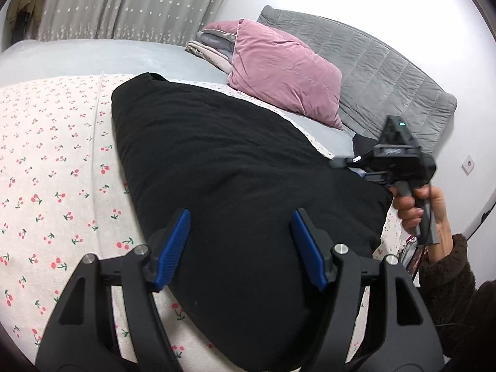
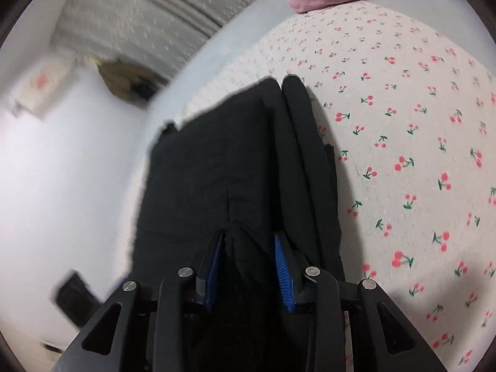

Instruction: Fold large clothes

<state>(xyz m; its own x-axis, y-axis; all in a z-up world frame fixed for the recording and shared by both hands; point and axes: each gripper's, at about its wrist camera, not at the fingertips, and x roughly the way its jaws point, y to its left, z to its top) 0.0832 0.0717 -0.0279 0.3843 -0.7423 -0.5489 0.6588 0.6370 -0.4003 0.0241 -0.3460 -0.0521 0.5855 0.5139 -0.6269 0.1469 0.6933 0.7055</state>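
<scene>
Black garment (image 2: 235, 167) is bunched between the blue pads (image 2: 282, 276) of the right gripper (image 2: 248, 266), which clamp a fold of it. Left gripper (image 1: 240, 245) hovers over the cloth, jaws apart and empty. The garment lies on a cherry-print sheet (image 1: 46, 161), with a pink pillow (image 1: 285, 71) beyond it.

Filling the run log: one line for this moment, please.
garment: black garment on cherry-print sheet | left tongs: open above it | right tongs: pinching its fabric
</scene>
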